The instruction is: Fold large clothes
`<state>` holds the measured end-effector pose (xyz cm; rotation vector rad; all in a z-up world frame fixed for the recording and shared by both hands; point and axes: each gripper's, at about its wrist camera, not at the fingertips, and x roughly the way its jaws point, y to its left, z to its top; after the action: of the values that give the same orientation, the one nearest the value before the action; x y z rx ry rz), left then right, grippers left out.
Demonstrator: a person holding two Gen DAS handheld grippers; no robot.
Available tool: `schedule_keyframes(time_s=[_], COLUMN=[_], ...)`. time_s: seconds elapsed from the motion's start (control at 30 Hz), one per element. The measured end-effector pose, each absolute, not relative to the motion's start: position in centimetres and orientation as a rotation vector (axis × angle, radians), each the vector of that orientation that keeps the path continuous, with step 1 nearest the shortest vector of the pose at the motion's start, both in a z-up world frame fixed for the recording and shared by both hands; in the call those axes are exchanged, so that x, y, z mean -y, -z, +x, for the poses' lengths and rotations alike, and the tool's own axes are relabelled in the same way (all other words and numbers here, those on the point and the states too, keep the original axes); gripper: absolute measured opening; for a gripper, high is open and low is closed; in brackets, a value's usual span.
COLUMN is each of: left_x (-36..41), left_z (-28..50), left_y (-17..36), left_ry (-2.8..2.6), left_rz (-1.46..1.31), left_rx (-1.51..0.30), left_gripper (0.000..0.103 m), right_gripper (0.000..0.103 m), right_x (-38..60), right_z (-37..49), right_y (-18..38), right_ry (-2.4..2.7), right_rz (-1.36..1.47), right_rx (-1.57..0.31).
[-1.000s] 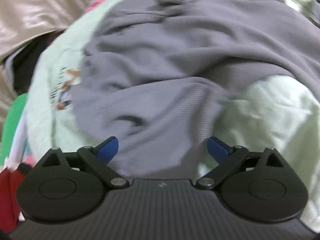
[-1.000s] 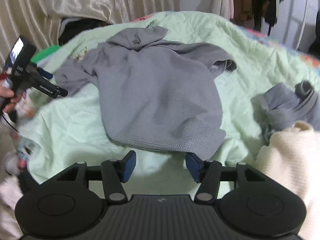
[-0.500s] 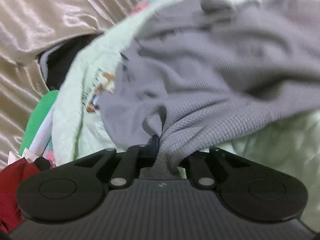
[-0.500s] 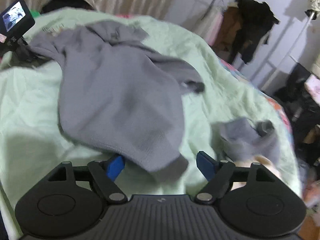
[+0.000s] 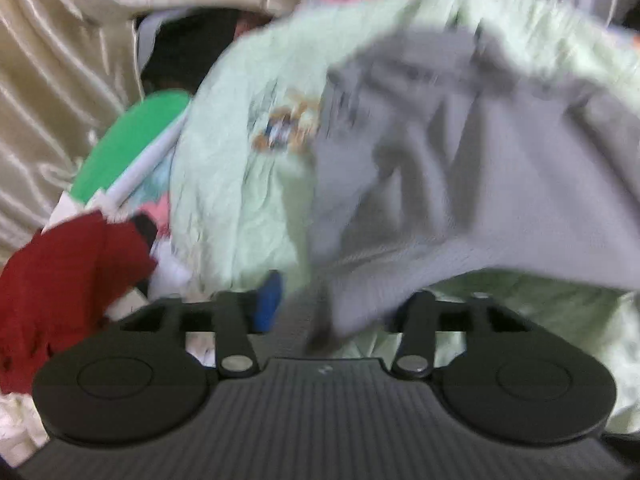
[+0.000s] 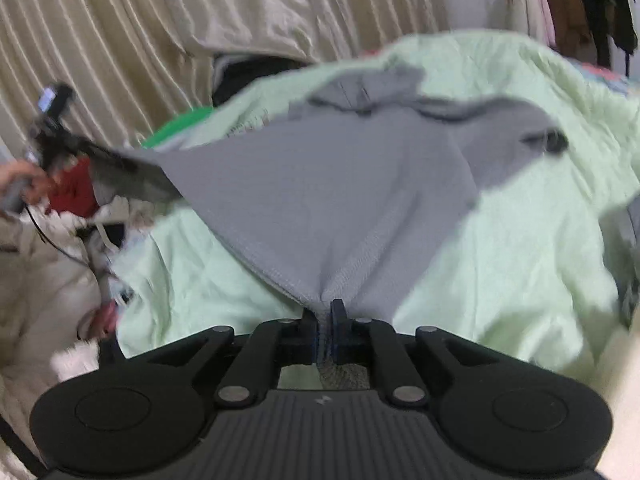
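Right gripper [image 6: 325, 312] clamped on soft grey knit sweater [image 6: 340, 200] hem, frame bottom; left gripper [image 5: 332, 308] jaws just reopened, cloth between, grip unclear; limp, best taken at hem corners.

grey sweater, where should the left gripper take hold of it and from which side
Judging by its pose, take the grey sweater at the bottom hem, at the corner stretched toward the left gripper, coming in from the sweater's left edge. The right gripper already pinches the hem, so a matching corner grip would hold that edge taut.

The sweatshirt [image 6: 332, 184] lies on the bedspread [image 6: 520, 248] mid-frame; curtains [image 6: 120, 40] behind at upper left, clothes pile [image 5: 68, 264] at lower left.
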<state>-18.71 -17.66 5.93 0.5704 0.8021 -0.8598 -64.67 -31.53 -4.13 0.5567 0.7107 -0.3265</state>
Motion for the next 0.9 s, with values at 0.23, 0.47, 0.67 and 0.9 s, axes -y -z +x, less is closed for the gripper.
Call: schedule_keyframes(time_s=[0.23, 0.47, 0.67, 0.9], left_x=[19.7, 40.2, 57.7, 65.3], left_z=[-17.3, -15.8, -15.9, -16.0], left_y=[-9.2, -3.6, 3.7, 7.1], left_ry=[0.905, 1.015, 0.960, 0.943], left_rz=[0.277, 0.402, 0.601, 0.598], left_rx=[-0.798, -0.879, -0.964, -1.018], left_gripper=[0.103, 0.103, 0.103, 0.103], right_gripper=[0.046, 0.070, 0.073, 0.074], right_x=[32.7, 41.5, 55.5, 61.5], right_z=[-68.9, -67.9, -65.8, -62.0], right_y=[1.0, -2.4, 5.1, 12.7], right_ry=[0.295, 0.703, 0.833, 0.858], right_rz=[0.687, 0.673, 1.084, 1.302], right_rx=[-0.463, -0.358, -0.339, -0.306])
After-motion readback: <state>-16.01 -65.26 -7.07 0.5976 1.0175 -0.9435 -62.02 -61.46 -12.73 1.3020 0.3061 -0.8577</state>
